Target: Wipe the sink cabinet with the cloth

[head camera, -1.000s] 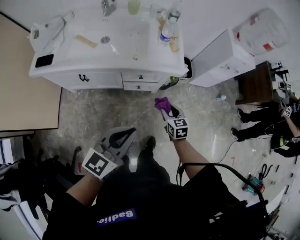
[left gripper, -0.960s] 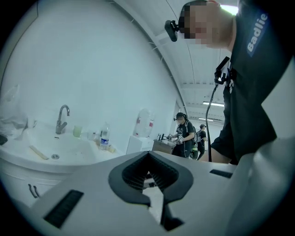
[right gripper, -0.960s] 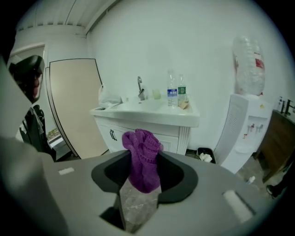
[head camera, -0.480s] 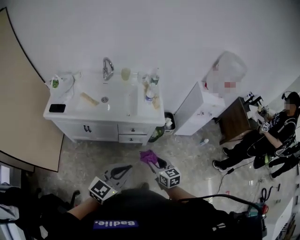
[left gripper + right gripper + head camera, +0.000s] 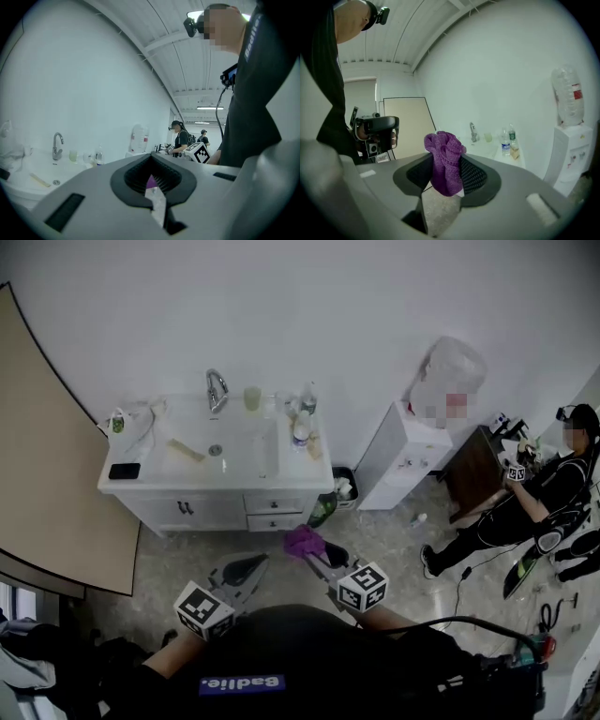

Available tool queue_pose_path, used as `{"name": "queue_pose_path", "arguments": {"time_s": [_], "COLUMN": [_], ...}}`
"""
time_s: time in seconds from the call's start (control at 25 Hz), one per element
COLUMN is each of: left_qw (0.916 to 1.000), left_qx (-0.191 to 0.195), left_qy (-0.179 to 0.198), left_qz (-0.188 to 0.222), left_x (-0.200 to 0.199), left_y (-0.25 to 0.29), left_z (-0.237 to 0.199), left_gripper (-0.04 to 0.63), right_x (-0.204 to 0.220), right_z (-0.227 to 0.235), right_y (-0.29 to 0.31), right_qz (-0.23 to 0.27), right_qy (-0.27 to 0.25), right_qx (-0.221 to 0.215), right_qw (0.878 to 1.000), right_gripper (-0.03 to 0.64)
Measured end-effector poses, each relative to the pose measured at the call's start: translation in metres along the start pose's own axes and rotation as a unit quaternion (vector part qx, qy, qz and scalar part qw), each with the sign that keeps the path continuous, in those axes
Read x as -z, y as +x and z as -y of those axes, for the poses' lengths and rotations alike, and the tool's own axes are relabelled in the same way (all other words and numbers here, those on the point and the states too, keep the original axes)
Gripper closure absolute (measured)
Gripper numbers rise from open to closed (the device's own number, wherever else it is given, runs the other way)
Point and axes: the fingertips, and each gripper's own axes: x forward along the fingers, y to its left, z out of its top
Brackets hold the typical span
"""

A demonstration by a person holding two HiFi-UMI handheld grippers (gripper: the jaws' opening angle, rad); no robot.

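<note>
The right gripper (image 5: 317,553) brings the cloth (image 5: 303,540) nearer the sink cabinet (image 5: 187,510), which now lies close at 11 o'clock. The left gripper (image 5: 247,569) likewise advances toward 12 o'clock.

At the upper left, the white sink cabinet (image 5: 225,510) carries a black phone (image 5: 124,471), a pale cup (image 5: 252,397) and bottles (image 5: 301,430) on top.

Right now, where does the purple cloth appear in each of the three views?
Head view: the purple cloth is at lower centre, held by the right gripper, in front of the sink cabinet.
Left gripper view: only a small purple sliver shows through the jaw gap, bottom centre.
Right gripper view: centre, clamped between the jaws.
Shared landmark: the faucet.
</note>
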Motion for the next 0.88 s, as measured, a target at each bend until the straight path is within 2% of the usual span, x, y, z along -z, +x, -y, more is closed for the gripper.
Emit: {"name": "queue_pose_path", "arguments": {"time_s": [0.24,0.44,0.64,0.88], "left_qw": [0.9997,0.9999,1.0,0.9998], "left_qx": [-0.004,-0.001,-0.001,0.004], "left_qy": [0.02,0.01,0.001,0.007], "left_qz": [0.014,0.014,0.009,0.017], "left_x": [-0.025,0.0,0.0,0.003], "left_y": [-0.005,-0.006,-0.007,-0.009], "left_z": [0.005,0.018,0.014,0.013], "left_gripper": [0.594,0.594,0.594,0.594], "right_x": [-0.051,-0.037,-0.029,-0.036], "right_z": [-0.031,-0.054,-0.054,-0.06], "right_y": [-0.006,-0.01,-0.012,-0.011], "right_qz": [0.051,0.07,0.056,0.068], "right_qy": [-0.029,-0.022,-0.024,-0.028], "right_qx": [-0.043,-0.06,-0.071,-0.068], "right_qw": [0.997,0.996,0.996,0.995], "right_gripper": [0.457,0.457,0.457,0.457]}}
